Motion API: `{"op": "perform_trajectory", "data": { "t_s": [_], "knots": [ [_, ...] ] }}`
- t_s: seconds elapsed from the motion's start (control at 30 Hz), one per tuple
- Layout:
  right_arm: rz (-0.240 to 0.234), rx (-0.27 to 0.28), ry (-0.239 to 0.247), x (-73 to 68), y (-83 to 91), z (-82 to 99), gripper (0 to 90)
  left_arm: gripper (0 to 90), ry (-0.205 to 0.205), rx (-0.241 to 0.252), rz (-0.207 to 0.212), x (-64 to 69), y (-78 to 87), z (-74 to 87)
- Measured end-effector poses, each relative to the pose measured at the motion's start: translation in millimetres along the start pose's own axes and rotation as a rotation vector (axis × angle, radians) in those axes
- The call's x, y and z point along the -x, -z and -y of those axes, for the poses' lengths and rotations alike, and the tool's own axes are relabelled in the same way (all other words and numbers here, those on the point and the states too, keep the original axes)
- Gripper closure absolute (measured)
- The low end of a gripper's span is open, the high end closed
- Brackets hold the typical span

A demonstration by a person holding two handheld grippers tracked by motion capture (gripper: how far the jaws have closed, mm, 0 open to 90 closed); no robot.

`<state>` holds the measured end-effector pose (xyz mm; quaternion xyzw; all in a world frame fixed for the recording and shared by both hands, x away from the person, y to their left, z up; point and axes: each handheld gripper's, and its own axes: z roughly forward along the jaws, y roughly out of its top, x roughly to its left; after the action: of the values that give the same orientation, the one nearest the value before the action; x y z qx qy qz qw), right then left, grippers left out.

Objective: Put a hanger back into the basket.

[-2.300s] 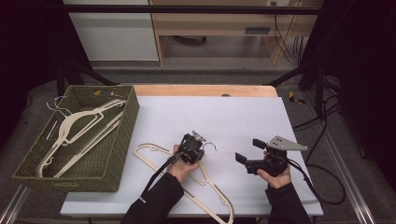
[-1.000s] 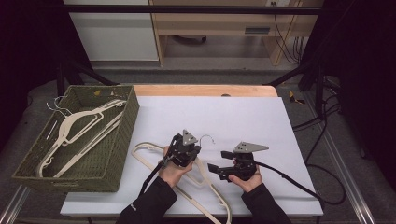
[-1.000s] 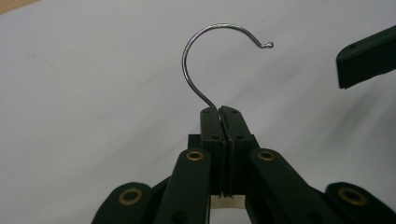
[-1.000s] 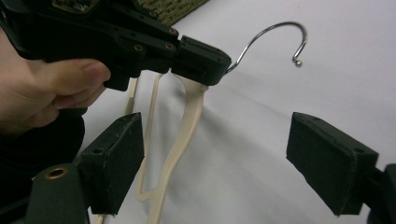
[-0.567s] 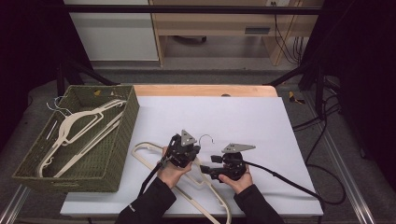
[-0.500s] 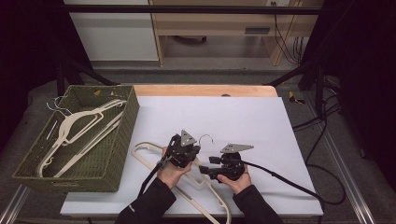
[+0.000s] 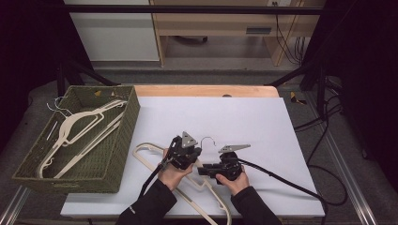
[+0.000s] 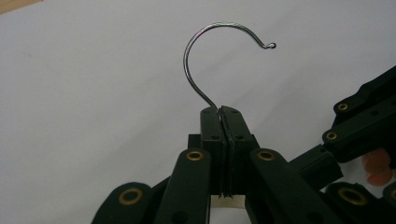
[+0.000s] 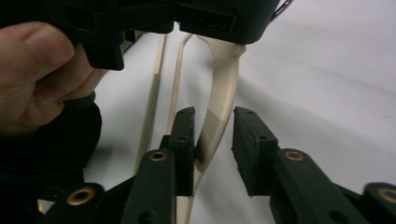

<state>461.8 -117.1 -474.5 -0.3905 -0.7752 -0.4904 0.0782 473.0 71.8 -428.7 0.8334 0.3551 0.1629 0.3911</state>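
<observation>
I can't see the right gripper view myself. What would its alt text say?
Two black jaws of the right hand-held gripper straddle a cream plastic hanger arm lying on a white table; they have just been closing, with a gap left on one side. Beyond, a hand holds the left hand-held gripper.

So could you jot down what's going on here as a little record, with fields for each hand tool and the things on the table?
Left gripper: fingers shut on the metal hook of the cream hanger
Right gripper: fingers have just been closing, hanger arm between them, a gap still on one side
Hanger: lies on the white table
Basket: green woven, at the table's left, holds more cream hangers
</observation>
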Motion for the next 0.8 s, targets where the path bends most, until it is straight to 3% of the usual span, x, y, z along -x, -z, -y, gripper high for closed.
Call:
{"op": "perform_trajectory", "data": {
  "t_s": [0.27, 0.4, 0.53, 0.8],
  "knots": [
    [-0.022, -0.010, -0.051, 0.0, 0.8, -1.6, 77.2, 88.5, 0.010, 0.018, 0.020, -2.0, 5.8, -0.2],
    [-0.035, 0.003, -0.056, -2.6, 3.8, -2.6, 78.9, 86.5, 0.016, 0.039, 0.083, -8.4, 16.1, -0.4],
    [-0.042, 0.018, -0.054, -4.6, 7.3, -4.2, 80.7, 72.1, 0.032, 0.069, 0.125, -18.6, 35.1, -2.6],
    [-0.070, 0.060, -0.041, -10.5, 17.9, -8.7, 85.1, 38.4, -0.006, 0.131, 0.128, -33.5, 70.0, 1.3]
  ]
}}
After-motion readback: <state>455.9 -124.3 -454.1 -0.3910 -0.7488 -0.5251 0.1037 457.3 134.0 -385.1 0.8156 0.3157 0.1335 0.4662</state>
